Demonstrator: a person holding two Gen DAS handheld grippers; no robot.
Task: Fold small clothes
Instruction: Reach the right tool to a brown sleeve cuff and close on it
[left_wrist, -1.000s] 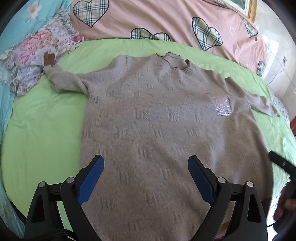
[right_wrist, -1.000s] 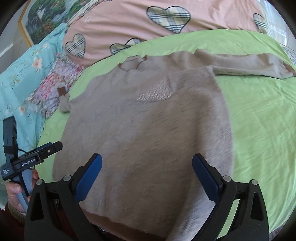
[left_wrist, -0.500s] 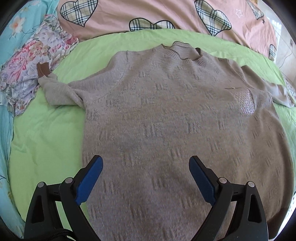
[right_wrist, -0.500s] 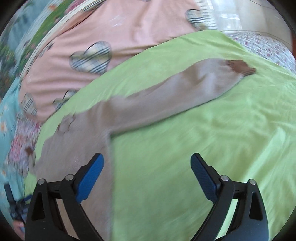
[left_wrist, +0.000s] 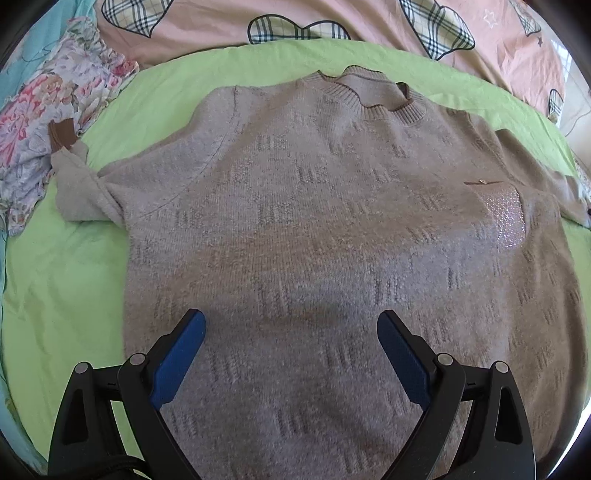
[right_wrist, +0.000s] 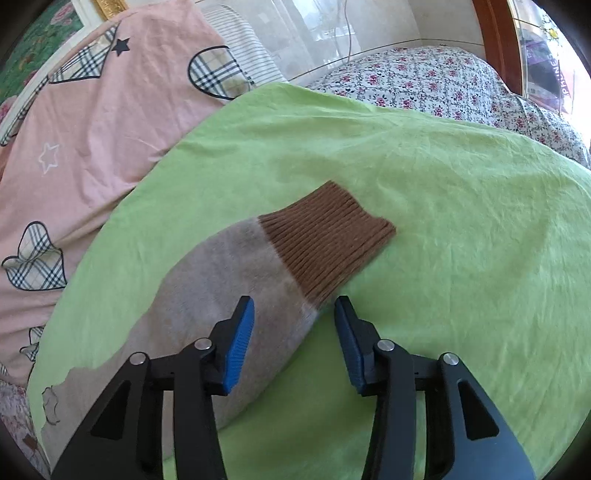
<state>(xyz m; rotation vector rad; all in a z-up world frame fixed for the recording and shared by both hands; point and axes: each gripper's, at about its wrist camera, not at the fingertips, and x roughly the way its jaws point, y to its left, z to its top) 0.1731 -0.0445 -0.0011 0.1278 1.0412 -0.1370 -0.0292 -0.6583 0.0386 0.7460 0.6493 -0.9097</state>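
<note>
A grey-beige knit sweater (left_wrist: 314, 221) lies front up, spread flat on a green sheet (left_wrist: 66, 288). Its left sleeve (left_wrist: 85, 192) is bunched, with a brown cuff (left_wrist: 62, 134) resting on floral fabric. My left gripper (left_wrist: 291, 332) hovers open over the lower body of the sweater, nothing between its blue pads. In the right wrist view the other sleeve (right_wrist: 221, 295) stretches out flat and ends in a brown ribbed cuff (right_wrist: 328, 236). My right gripper (right_wrist: 293, 317) sits over the sleeve just behind the cuff, its jaws closing with the sleeve's edge between them and gaps still showing.
A pink cover with plaid hearts (left_wrist: 295, 22) lies beyond the sweater. A floral cloth (left_wrist: 40, 122) is heaped at the left. In the right wrist view a flowered bedspread (right_wrist: 443, 85) and a wooden frame (right_wrist: 495, 33) stand past the green sheet (right_wrist: 461, 258).
My right gripper swung right from the sweater's body along the sleeve to the cuff, and its jaws narrowed. My left gripper moved forward and lower over the sweater, still open.
</note>
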